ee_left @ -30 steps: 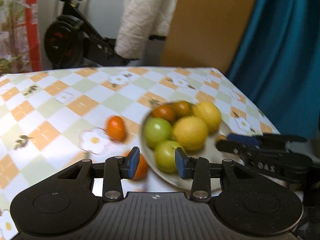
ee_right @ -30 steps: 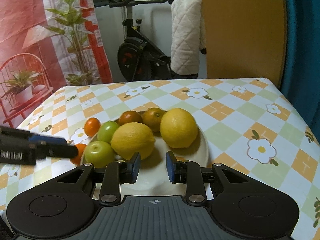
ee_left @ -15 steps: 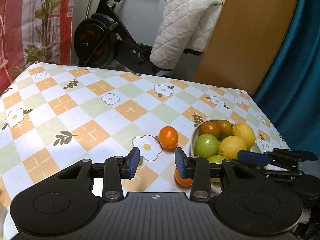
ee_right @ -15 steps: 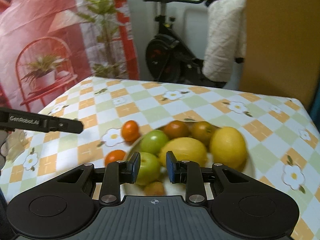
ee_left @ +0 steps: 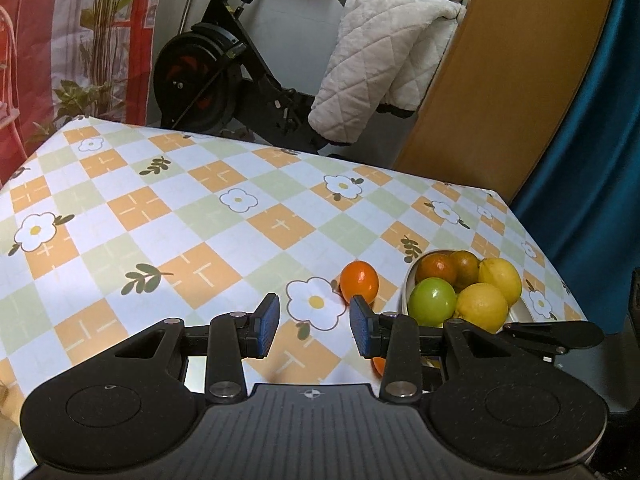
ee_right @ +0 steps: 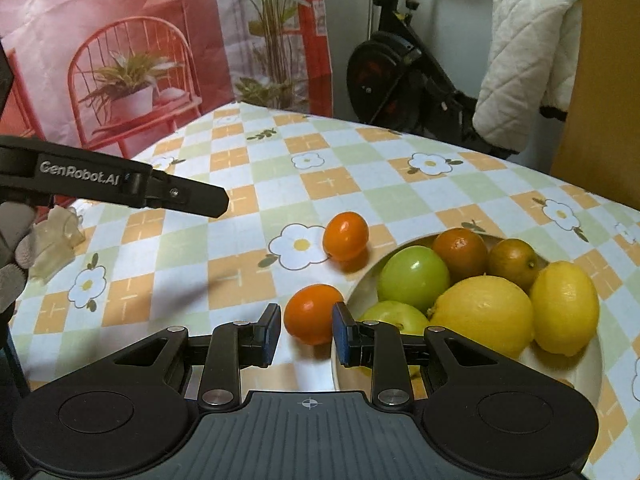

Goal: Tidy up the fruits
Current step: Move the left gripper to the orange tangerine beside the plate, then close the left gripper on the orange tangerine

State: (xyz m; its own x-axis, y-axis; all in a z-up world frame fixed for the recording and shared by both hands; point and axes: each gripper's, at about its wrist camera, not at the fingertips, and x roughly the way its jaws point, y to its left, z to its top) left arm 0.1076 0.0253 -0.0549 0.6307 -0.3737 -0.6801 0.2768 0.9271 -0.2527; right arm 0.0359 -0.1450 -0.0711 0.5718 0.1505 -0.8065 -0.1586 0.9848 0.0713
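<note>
Closest in on the right wrist view, the right gripper (ee_right: 306, 330) has its jaws pulled in about as narrow as they go, and they aren't clamping anything. A small orange (ee_right: 312, 312) shows in the gap, but it's lying on the desk (ee_right: 248, 264) just past the tips, right beside the rim of the white plate (ee_right: 360, 284).

The left gripper (ee_left: 312, 326) has its jaws a bit apart, with nothing between them, just the flower print on the checked cloth. In the right view, one of its black fingers pokes in from the left side above the desk, with a gloved hand (ee_right: 8, 248) at the frame edge behind it. There's a pale see-through lump next to that hand, but I can't tell what it is.

The plate is piled up. There are two green fruits (ee_right: 414, 276) on the near left, two lemons (ee_right: 484, 314) side by side on the near right, and two darker tangerines (ee_right: 460, 250) at the back, all touching each other.

A second orange (ee_right: 346, 235) sits on the desk a little further out, near the plate's far left edge but off it, beside a printed flower.

Past the desk there's an exercise bike (ee_right: 400, 68) with a white quilted jacket (ee_right: 524, 60) draped over the handlebars. To the left is a backdrop (ee_right: 132, 80) showing a red chair and plants. To the right are a wooden board (ee_left: 500, 80) and a teal curtain (ee_left: 592, 140).
</note>
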